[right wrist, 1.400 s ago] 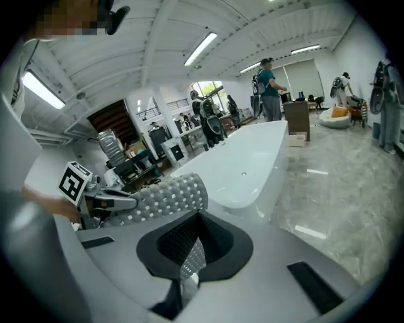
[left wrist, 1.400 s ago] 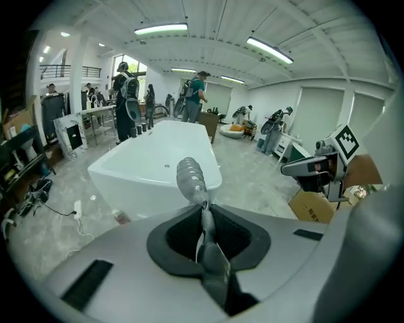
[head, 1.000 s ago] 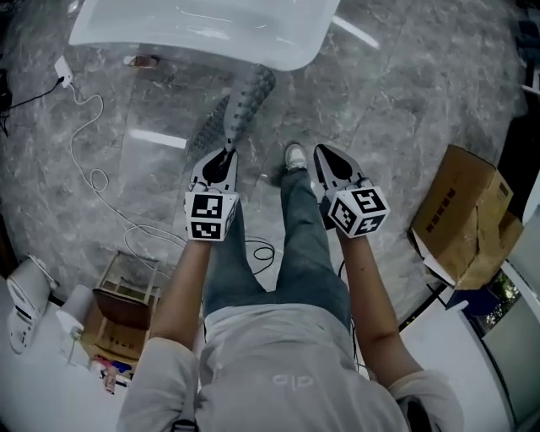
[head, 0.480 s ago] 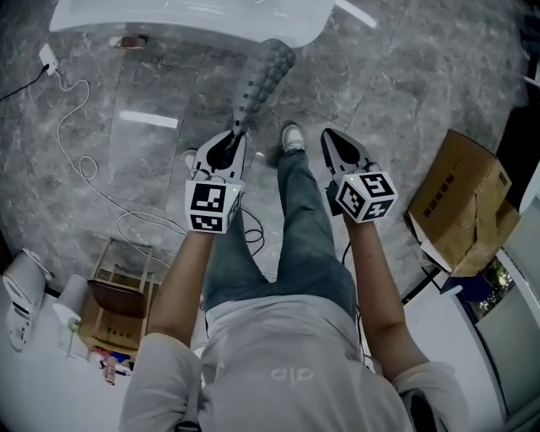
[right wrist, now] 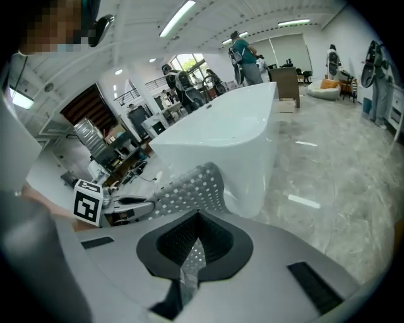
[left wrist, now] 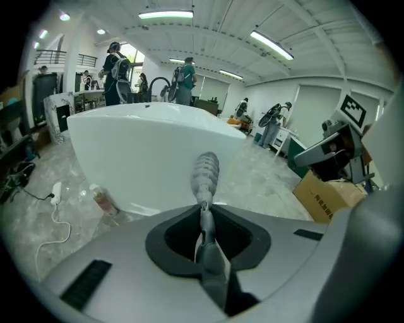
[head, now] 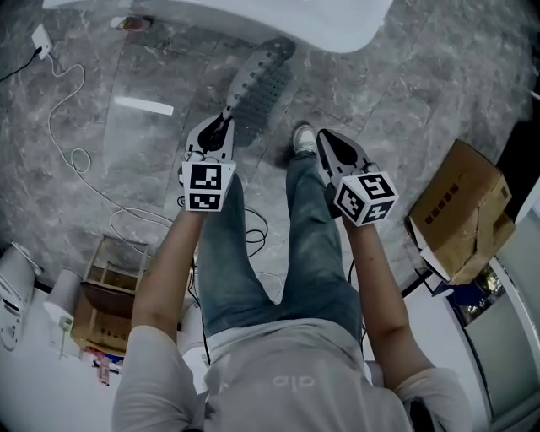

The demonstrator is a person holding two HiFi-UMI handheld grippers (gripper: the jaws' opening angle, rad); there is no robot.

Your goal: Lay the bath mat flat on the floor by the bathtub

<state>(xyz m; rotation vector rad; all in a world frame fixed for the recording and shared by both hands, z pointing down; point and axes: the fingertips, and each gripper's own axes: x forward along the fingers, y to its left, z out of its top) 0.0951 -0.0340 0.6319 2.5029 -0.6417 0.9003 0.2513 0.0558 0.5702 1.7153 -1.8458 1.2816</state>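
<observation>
The left gripper [head: 224, 126] is closed on one edge of the mat [head: 257, 84]. In the left gripper view its jaws [left wrist: 203, 217] pinch a grey fold, and the mat [left wrist: 205, 173] runs away from them in a narrow dotted strip. The right gripper [head: 325, 142] is also closed. In the right gripper view a strip of the perforated mat [right wrist: 189, 189] sits between its jaws [right wrist: 192, 252].

Both arms reach forward and down, one on each side of the person's legs, with the forearms bare. The grippers tilt towards the floor [head: 405, 101], and their marker cubes face up. The left one is slightly ahead of the right.

The mat is off the floor. It stretches from the left gripper towards the white tub [head: 337, 21] and is not yet flat. The right gripper's tip is just beside a white shoe [head: 302, 139].

Farther out, a cardboard box [head: 464, 211] lies to the right. A white cable [head: 67, 143] loops over the marbled floor on the left, and a small bottle [left wrist: 103, 200] stands at the foot of the tub [left wrist: 145, 151].
</observation>
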